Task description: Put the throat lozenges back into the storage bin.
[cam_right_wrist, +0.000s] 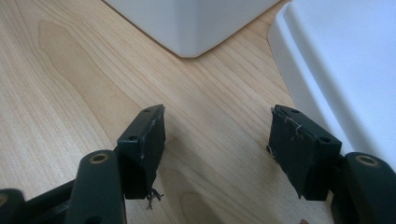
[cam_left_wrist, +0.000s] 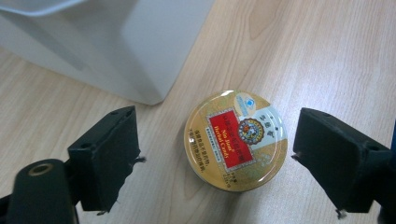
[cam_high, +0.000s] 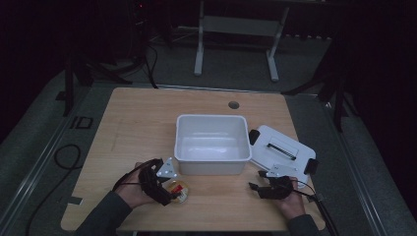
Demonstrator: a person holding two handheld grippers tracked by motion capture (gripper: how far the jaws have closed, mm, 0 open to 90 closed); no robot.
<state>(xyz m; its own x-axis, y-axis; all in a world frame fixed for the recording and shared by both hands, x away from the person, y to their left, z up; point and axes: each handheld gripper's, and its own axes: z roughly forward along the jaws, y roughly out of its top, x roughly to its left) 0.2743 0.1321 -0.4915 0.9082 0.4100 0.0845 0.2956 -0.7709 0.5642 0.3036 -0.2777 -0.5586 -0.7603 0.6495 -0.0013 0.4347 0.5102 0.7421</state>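
A round candy tin (cam_left_wrist: 236,141) with a gold lid and a red label stands upright on the wooden surface (cam_high: 142,123), just beside the near left corner of the white plastic tub (cam_high: 211,118). The left tongs (cam_left_wrist: 217,163) straddle it from above: their jaws stand wide on either side of the tin, with bare wood showing between each pad and the tin's rim, so they are released and grasp nothing. In the high view the left tongs (cam_high: 172,192) sit at the tin (cam_high: 179,189), held by the person's left hand (cam_high: 130,189). The right tongs (cam_right_wrist: 217,140) are also released, their jaws parted over bare wood with nothing between them, near the tub's other near corner and just beside the white lid (cam_high: 280,147) that lies flat to the tub's right. The right hand (cam_high: 290,204) rests low by the near edge.
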